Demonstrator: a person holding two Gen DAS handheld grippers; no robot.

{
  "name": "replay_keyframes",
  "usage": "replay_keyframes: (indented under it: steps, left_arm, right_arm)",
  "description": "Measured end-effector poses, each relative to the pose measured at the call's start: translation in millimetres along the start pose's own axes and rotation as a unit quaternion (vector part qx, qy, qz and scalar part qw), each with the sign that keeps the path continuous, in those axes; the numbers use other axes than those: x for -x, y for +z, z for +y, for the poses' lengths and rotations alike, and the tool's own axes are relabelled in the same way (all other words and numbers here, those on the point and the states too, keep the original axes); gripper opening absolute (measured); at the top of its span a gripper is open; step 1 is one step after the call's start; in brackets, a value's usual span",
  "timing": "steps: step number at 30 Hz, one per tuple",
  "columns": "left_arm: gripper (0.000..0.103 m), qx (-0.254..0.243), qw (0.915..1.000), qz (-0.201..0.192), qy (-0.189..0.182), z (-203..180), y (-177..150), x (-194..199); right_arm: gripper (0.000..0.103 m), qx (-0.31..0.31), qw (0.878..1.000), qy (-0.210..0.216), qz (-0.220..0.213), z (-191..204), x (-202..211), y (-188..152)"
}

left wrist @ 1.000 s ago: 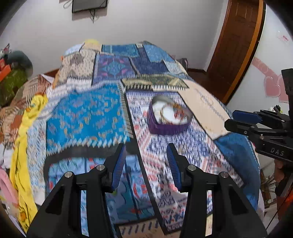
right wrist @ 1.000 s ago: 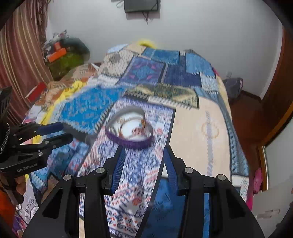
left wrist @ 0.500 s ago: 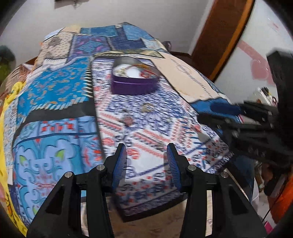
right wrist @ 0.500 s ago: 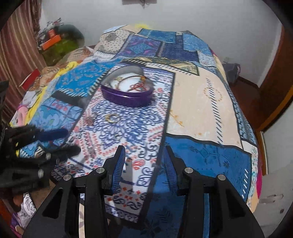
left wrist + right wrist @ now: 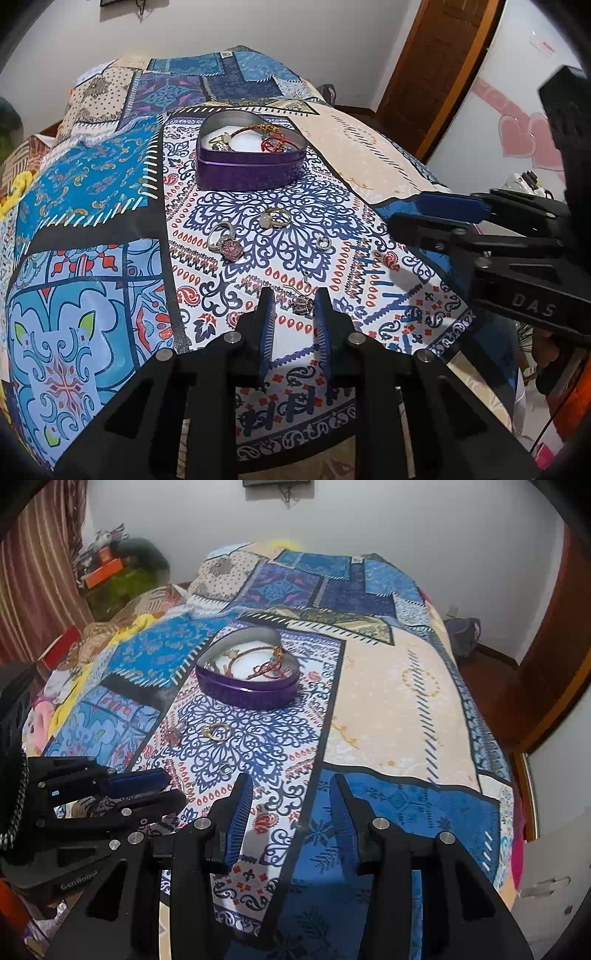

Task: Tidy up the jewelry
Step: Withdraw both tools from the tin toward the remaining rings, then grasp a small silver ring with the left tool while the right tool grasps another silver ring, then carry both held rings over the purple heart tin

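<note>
A purple heart-shaped tin (image 5: 249,162) sits open on the patterned bedspread, holding bracelets; it also shows in the right wrist view (image 5: 248,679). Loose pieces lie in front of it: a silver ring with a pink stone (image 5: 226,242), a gold ring with a pale stone (image 5: 275,218), a small silver ring (image 5: 323,242) and a dark earring (image 5: 301,301). My left gripper (image 5: 293,308) is open, low over the bedspread, its fingertips on either side of the earring. My right gripper (image 5: 293,794) is open and empty, hovering near the bed's front edge, right of the jewelry.
The bed's front edge (image 5: 295,439) lies just below both grippers. A wooden door (image 5: 436,66) stands at the right, clutter (image 5: 110,572) and a striped curtain at the left. The right gripper's body (image 5: 517,258) reaches in from the right in the left wrist view.
Both grippers have dropped and moved in toward the loose jewelry. My left gripper's jaws have narrowed somewhat and now flank the earring. My right gripper stays wide open.
</note>
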State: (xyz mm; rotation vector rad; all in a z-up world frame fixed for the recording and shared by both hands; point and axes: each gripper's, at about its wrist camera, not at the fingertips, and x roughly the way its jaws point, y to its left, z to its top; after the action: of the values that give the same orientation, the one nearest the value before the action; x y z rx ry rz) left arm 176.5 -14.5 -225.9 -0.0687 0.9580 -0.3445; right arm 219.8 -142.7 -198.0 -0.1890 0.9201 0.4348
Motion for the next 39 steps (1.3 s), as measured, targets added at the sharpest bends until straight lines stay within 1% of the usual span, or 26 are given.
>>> replay_keyframes:
  steps: [1, 2, 7, 13, 18, 21, 22, 26, 29, 32, 39]
  left_arm:
    - [0.010, -0.003, 1.0000, 0.000, -0.002, 0, -1, 0]
    - [0.008, -0.005, 1.0000, 0.000, -0.001, -1, -2, 0]
    - [0.008, 0.003, 0.9999, -0.011, 0.001, 4, -4, 6]
    - [0.008, 0.031, 0.9990, -0.031, 0.010, 25, 0, 18]
    - [0.008, 0.035, 0.9983, -0.044, 0.013, 36, 3, 27]
    - [0.008, 0.034, 0.9981, -0.048, 0.017, 38, 3, 28]
    - [0.008, 0.035, 0.9981, -0.048, 0.017, 38, 4, 28]
    - [0.008, 0.039, 0.9979, -0.048, 0.019, 38, 4, 28]
    - [0.008, 0.041, 0.9976, -0.053, 0.021, 39, 9, 32]
    - [0.008, 0.042, 0.9967, -0.065, 0.025, 40, 15, 39]
    - [0.008, 0.041, 0.9939, -0.096, 0.036, 44, 36, 60]
  right_arm:
    - [0.039, 0.001, 1.000, 0.004, 0.003, 1, -2, 0]
    - [0.039, 0.002, 1.000, 0.007, 0.006, 2, -5, 0]
    - [0.039, 0.022, 0.999, 0.028, 0.030, 11, -16, 2]
    - [0.038, 0.047, 0.997, 0.041, 0.046, 23, -29, 7]
    - [0.029, 0.072, 0.996, 0.039, 0.047, 32, -38, 10]
    - [0.016, 0.077, 0.995, 0.042, 0.047, 36, -40, 10]
    - [0.010, 0.081, 0.995, 0.044, 0.046, 38, -40, 9]
    - [0.009, 0.087, 0.994, 0.043, 0.043, 40, -39, 8]
    - [0.009, 0.068, 0.995, 0.055, 0.043, 33, -37, 10]
    - [0.009, 0.054, 0.996, 0.053, 0.038, 29, -34, 13]
    - [0.009, 0.024, 0.998, 0.051, -0.001, 16, -11, 27]
